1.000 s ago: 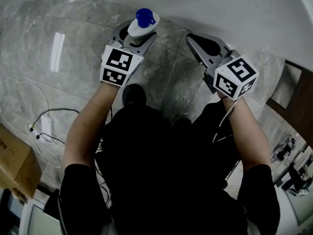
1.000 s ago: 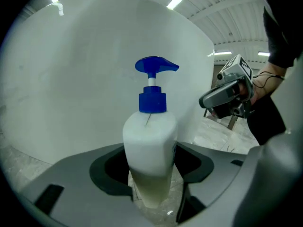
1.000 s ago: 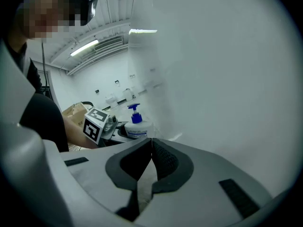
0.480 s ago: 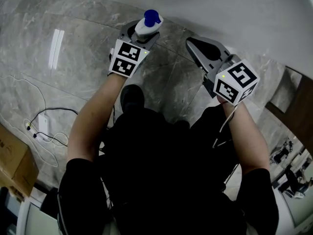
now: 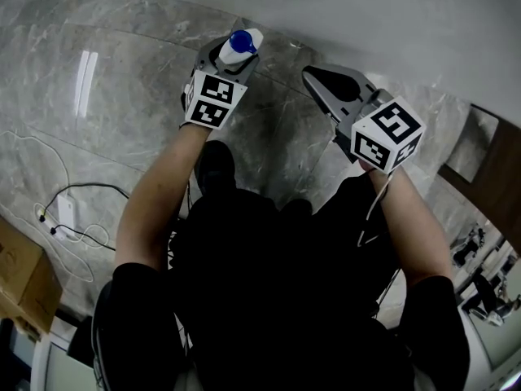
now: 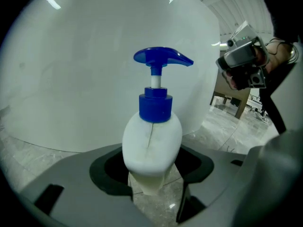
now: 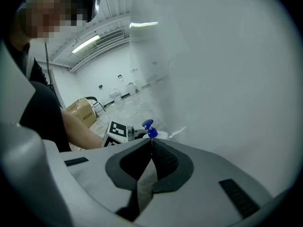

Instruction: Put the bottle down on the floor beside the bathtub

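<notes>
While the left tool (image 6: 152, 176) clamps the upright bottle (image 6: 152, 143) just beside the bathtub (image 6: 71, 79) over the floor (image 5: 122, 88), the right tool (image 7: 151, 148) hovers nearby, jaws together, empty.

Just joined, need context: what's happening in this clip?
A person works two handheld grippers. The left gripper is shut on a white pump bottle with a blue top, held upright close to the bathtub wall, low over the marble floor; whether it touches down isn't clear. The right gripper is shut and empty.
</notes>
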`<state>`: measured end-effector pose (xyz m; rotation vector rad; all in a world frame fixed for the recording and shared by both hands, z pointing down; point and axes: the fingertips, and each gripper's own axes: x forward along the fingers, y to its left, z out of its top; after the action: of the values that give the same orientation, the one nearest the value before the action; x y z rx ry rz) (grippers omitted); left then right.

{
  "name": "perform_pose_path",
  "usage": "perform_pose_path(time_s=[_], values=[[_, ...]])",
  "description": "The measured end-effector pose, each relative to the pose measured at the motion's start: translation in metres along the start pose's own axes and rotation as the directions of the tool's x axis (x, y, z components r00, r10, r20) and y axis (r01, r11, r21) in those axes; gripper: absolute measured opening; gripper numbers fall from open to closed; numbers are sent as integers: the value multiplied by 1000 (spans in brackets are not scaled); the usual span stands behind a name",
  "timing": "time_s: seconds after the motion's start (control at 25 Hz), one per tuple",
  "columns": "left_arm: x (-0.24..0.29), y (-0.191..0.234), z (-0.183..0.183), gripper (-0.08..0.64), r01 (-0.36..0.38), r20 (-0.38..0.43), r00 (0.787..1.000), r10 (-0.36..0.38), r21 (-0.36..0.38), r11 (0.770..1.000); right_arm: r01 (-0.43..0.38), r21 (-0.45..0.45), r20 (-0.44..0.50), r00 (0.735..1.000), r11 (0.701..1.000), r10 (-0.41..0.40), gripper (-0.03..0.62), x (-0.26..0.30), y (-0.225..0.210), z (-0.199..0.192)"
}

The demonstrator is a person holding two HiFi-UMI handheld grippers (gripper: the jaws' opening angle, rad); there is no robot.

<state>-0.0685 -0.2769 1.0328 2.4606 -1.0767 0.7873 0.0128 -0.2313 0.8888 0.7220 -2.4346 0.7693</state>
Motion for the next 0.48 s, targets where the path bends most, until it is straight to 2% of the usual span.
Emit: perform_pose_path(time_s=[0.32, 0.48], values=[[6, -1, -6, 273, 5, -35, 999, -4, 50, 999, -29, -22, -6, 1000, 999, 29, 29, 1, 4, 0], [7, -10, -9, 276, 33, -40, 999, -31, 54, 998, -22, -21, -15, 1000, 1000, 22, 29, -4, 4, -5]])
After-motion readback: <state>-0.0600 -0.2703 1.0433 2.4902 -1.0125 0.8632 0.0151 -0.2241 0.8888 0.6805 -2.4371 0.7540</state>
